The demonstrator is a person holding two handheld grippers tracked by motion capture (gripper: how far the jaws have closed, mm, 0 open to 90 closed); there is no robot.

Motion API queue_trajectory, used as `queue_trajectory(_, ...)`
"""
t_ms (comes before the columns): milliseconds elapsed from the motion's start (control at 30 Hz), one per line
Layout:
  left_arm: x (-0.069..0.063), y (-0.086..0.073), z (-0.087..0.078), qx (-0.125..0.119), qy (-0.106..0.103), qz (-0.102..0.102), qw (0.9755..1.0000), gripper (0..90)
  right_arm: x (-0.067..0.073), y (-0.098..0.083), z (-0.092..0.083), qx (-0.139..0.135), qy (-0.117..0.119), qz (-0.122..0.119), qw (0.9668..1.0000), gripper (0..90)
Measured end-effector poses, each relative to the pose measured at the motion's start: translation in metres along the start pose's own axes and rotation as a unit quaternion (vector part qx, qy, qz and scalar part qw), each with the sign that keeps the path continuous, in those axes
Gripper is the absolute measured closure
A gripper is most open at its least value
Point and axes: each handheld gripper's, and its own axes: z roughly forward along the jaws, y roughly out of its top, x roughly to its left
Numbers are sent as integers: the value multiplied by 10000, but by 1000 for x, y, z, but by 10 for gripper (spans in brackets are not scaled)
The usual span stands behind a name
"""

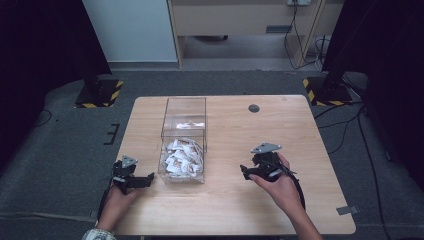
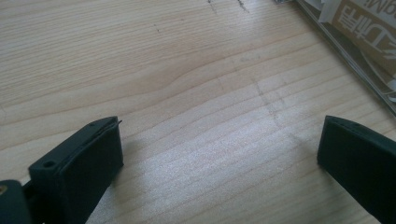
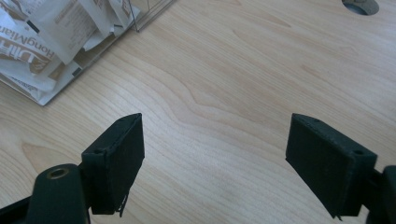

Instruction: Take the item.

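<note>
A clear plastic box (image 1: 183, 140) stands on the wooden table (image 1: 300, 130), holding several white and brown paper packets (image 1: 181, 156). My left gripper (image 1: 148, 180) rests low on the table just left of the box, jaws open and pointing toward it. In the left gripper view my left gripper (image 2: 219, 154) is spread wide over bare wood, with the box wall and packets (image 2: 369, 28) at the upper right. My right gripper (image 1: 243, 171) sits to the right of the box, open, nothing between its jaws. In the right gripper view my right gripper (image 3: 215, 154) faces the packets (image 3: 51, 42) at upper left.
A round cable hole (image 1: 254, 108) sits near the table's far edge, also seen as the hole (image 3: 359, 5). Two black stands with yellow-black striped bases (image 1: 97, 92) flank the table on the grey carpet. Cables trail on the floor at right.
</note>
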Motion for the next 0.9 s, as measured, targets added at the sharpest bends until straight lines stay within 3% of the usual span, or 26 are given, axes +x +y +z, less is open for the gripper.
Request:
queue_trajectory(267, 0, 0, 0, 0, 0, 2, 10000, 0, 4, 10, 0, -81, 78, 20, 9999, 203)
queue_trajectory(367, 0, 0, 0, 0, 0, 2, 10000, 0, 10, 17, -2, -251, 48, -159, 9995, 216)
queue_trajectory(533, 0, 0, 0, 0, 0, 2, 10000, 0, 12, 25, -3, -292, 46, -192, 9994, 216)
queue_trajectory(900, 0, 0, 0, -1, -2, 2, 10000, 0, 19, 55, -3, -470, 117, -174, 9987, 217)
